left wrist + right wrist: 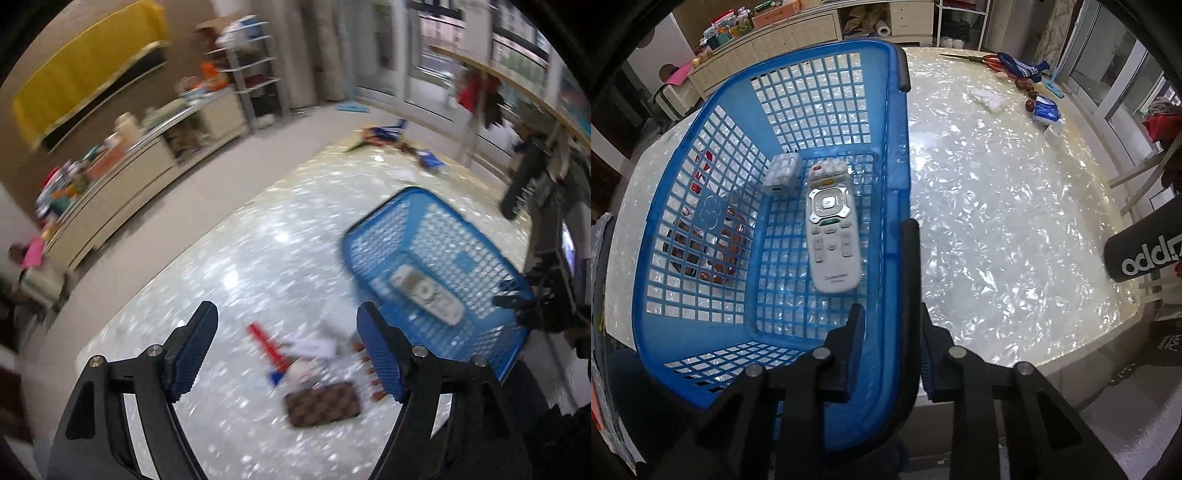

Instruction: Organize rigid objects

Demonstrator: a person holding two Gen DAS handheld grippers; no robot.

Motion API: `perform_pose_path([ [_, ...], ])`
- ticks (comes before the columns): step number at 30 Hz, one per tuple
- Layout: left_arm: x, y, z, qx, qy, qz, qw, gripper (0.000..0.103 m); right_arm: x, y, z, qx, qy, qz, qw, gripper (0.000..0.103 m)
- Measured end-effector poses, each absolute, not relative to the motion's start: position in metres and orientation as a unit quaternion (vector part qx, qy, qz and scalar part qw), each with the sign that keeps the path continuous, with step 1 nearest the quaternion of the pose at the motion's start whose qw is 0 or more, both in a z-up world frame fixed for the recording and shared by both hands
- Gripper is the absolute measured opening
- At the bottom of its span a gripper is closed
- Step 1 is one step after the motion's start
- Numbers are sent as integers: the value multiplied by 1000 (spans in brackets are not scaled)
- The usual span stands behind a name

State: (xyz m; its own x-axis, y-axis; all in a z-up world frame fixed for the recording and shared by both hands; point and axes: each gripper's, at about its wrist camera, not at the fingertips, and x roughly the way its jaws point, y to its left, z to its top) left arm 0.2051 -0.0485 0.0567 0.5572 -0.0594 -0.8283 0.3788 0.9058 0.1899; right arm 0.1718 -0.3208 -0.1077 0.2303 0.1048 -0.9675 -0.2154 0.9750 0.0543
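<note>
Remote control (pixel 831 225) and white charger (pixel 783 173) lie in the blue basket (pixel 683 258); right gripper (pixel 892 354) clenches its near rim, left gripper (pixel 286 349) released, empty.

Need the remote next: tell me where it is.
The remote lies flat on the blue basket's floor, right wrist view centre-left, beside a small white block.

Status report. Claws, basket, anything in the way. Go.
Left claw open, empty, above table clutter. Right claw shut on basket rim. Remote and small white block inside. Nothing in the way.
</note>
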Motion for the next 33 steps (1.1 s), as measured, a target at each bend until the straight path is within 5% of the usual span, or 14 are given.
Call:
perform_pose_path([
  [8, 170, 32, 5, 45, 544, -46, 837, 82, 169, -317, -108, -41, 610, 102, 785, 25],
  [18, 139, 41, -105, -153, 620, 15, 769, 82, 167, -314, -107, -47, 604, 109, 788, 25],
  [33, 163, 16, -169, -238, 636, 103, 727, 82, 170, -318, -109, -47, 598, 132, 789, 25],
])
